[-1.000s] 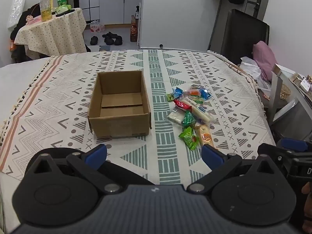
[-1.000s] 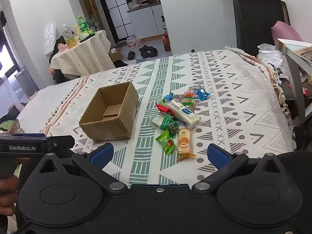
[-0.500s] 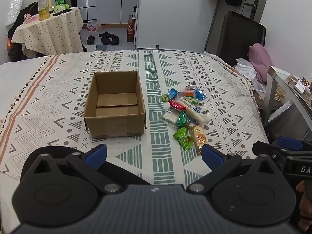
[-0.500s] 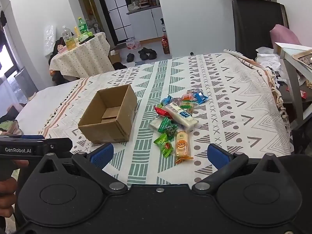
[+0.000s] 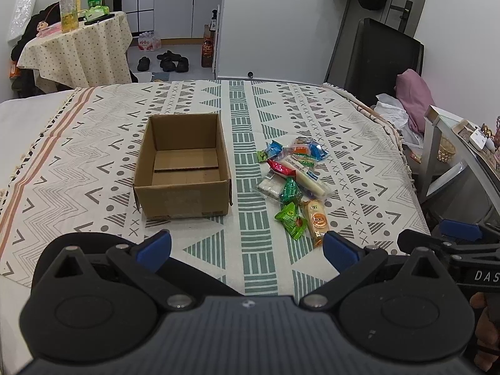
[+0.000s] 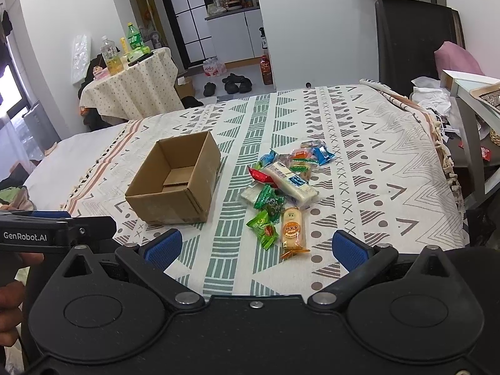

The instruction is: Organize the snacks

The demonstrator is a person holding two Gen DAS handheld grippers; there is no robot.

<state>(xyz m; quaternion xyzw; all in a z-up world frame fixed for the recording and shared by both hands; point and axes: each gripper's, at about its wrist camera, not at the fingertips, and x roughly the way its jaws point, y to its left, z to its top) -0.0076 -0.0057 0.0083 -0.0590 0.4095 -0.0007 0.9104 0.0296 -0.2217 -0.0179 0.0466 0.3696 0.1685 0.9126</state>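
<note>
A patterned cloth (image 5: 312, 118) covers the bed; a small table (image 5: 78, 47) stands at ten o'clock. The cardboard box (image 5: 182, 168) holds nothing, with snacks (image 5: 293, 181) at its three o'clock. The left gripper (image 5: 247, 243) and the right gripper (image 6: 256, 247) both have their tongs apart.

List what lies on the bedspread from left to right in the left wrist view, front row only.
Cardboard box → green candy packet → orange-labelled snack bar. The rest of the snack pile overlaps behind these, so its order is unclear.
</note>
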